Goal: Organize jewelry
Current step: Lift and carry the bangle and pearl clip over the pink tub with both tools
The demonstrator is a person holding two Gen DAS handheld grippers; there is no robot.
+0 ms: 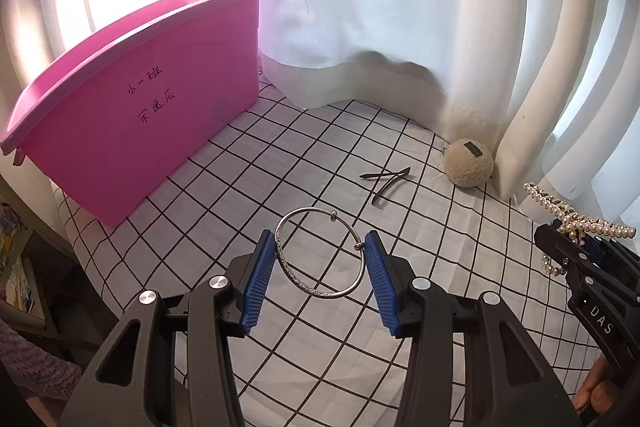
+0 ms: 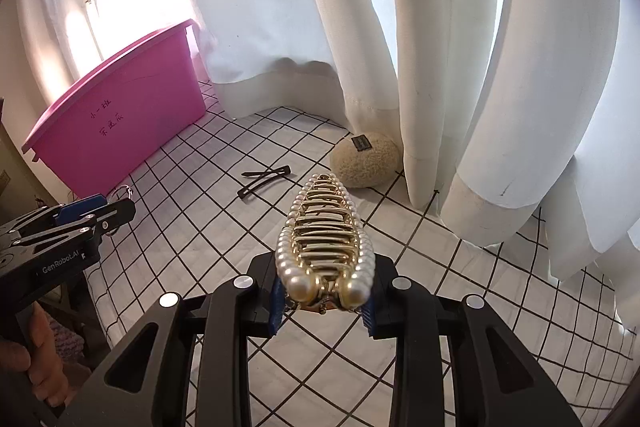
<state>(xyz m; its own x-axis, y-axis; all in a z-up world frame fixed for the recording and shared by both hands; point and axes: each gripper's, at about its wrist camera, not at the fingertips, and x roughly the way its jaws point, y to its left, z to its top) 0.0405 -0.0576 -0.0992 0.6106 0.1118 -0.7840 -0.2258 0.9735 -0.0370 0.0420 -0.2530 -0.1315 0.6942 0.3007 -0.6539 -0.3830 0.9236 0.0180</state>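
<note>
My left gripper (image 1: 320, 275) is shut on a silver bangle (image 1: 320, 255), held between its blue pads (image 1: 260, 279) above the checked cloth. My right gripper (image 2: 322, 301) is shut on a pearl and gold hair clip (image 2: 324, 243), which points forward. The clip also shows at the right edge of the left wrist view (image 1: 576, 219). Two black hair clips (image 1: 386, 181) lie crossed on the cloth ahead; they also show in the right wrist view (image 2: 264, 181). A pink plastic bin (image 1: 136, 115) stands at the far left, also seen in the right wrist view (image 2: 120, 123).
A beige fuzzy ball (image 1: 469, 163) with a dark tag lies by the white curtain (image 1: 400, 7), and shows in the right wrist view (image 2: 366, 159). The black-and-white checked cloth (image 1: 240, 163) covers the table. The table edge drops off at the left.
</note>
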